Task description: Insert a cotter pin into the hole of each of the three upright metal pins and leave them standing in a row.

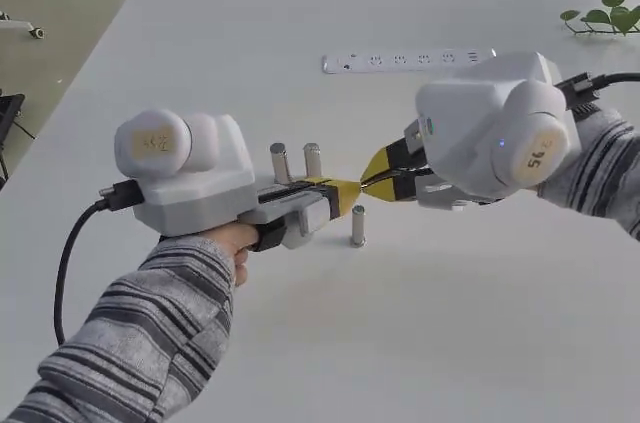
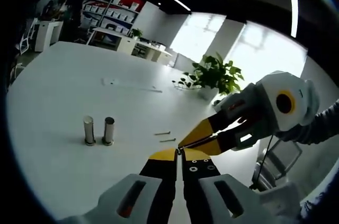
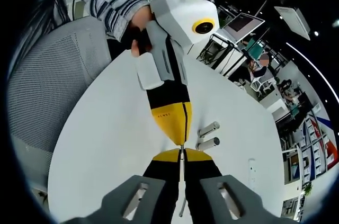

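1. Left gripper (image 1: 352, 193): I hold it level above the white table (image 1: 450, 323), reaching in from the left. Its yellow-tipped jaws are drawn together, with only a hairline gap between them.

2. Right gripper (image 1: 372, 181): I hold it in from the right, angled slightly down. Its jaws are likewise pressed together. The two sets of tips meet nose to nose above the table.

3. Contact point: in the right gripper view a thin metal sliver (image 3: 181, 154) shows where the tips meet. It is too small to identify, and I cannot tell which gripper pinches it.

4. Metal pins: two metal pins (image 1: 280, 161) (image 1: 313, 158) stand upright side by side, just apart, on the far side of the left gripper. A third metal pin (image 1: 358, 226) stands upright alone, nearer to me, just below the meeting tips. Whether any of them carries a cotter pin is too small to make out.

5. Cotter pins: in the left gripper view two loose cotter pins (image 2: 162, 133) (image 2: 168, 140) lie flat on the table to the right of the paired metal pins, near each other and almost parallel.

6. Surroundings: a white power strip (image 1: 405, 60) lies at the far side of the table. A green plant (image 1: 605, 11) sits at the far right.
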